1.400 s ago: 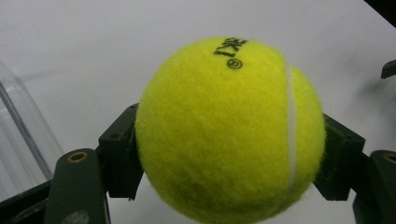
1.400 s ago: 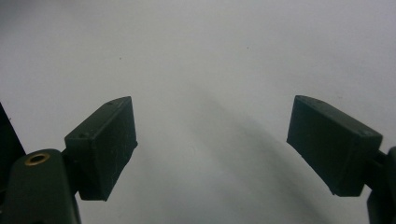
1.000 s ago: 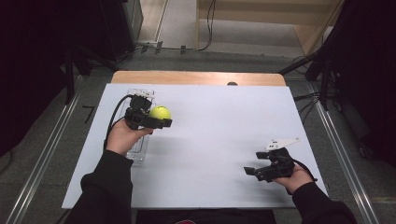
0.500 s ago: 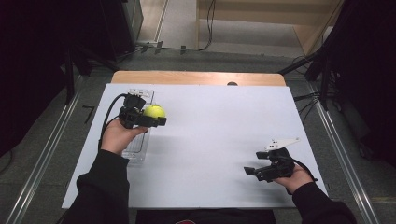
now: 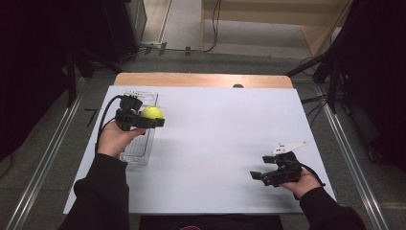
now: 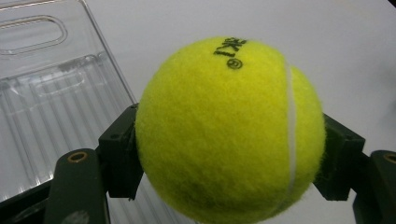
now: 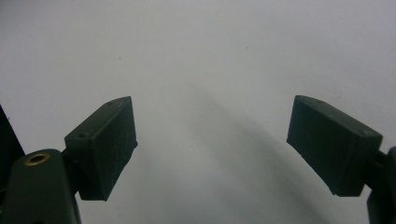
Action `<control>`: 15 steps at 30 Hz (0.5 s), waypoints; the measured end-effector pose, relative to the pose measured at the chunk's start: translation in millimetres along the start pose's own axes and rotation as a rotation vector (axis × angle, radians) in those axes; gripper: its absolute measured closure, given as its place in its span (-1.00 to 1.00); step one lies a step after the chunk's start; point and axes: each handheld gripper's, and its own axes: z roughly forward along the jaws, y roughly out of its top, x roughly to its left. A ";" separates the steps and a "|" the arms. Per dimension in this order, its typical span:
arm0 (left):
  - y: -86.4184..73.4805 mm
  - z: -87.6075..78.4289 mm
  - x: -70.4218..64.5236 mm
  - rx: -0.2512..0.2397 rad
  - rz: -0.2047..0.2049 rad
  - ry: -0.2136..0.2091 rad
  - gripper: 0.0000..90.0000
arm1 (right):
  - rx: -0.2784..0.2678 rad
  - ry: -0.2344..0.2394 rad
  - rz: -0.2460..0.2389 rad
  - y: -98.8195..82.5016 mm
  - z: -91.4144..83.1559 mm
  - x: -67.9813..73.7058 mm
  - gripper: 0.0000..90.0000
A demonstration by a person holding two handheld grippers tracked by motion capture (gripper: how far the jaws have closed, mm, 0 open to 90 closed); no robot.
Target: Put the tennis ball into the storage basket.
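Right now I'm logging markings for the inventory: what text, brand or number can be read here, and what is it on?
Black print on the tennis ball, cut off and turned: reads roughly "SK1" above a small circled mark, too small to read.
Clear plastic tray: no readable text.

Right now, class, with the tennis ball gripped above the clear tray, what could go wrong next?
1. The left hand-held gripper pinches the tennis ball only at its sides; the round, fuzzy ball might slip out.
2. The ball hangs over the clear tray's right edge, so released here it may bounce onto the white table and roll off.
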 end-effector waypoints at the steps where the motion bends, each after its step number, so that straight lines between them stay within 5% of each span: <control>1: -0.3 -0.5 0.9 -0.001 -0.003 0.000 -0.42 | -0.002 0.001 -0.001 0.0 0.1 -0.2 -0.70; 15: -4.3 -9.0 14.6 -0.017 -0.044 0.034 -0.42 | 0.000 0.001 0.000 -0.1 0.0 0.0 -0.70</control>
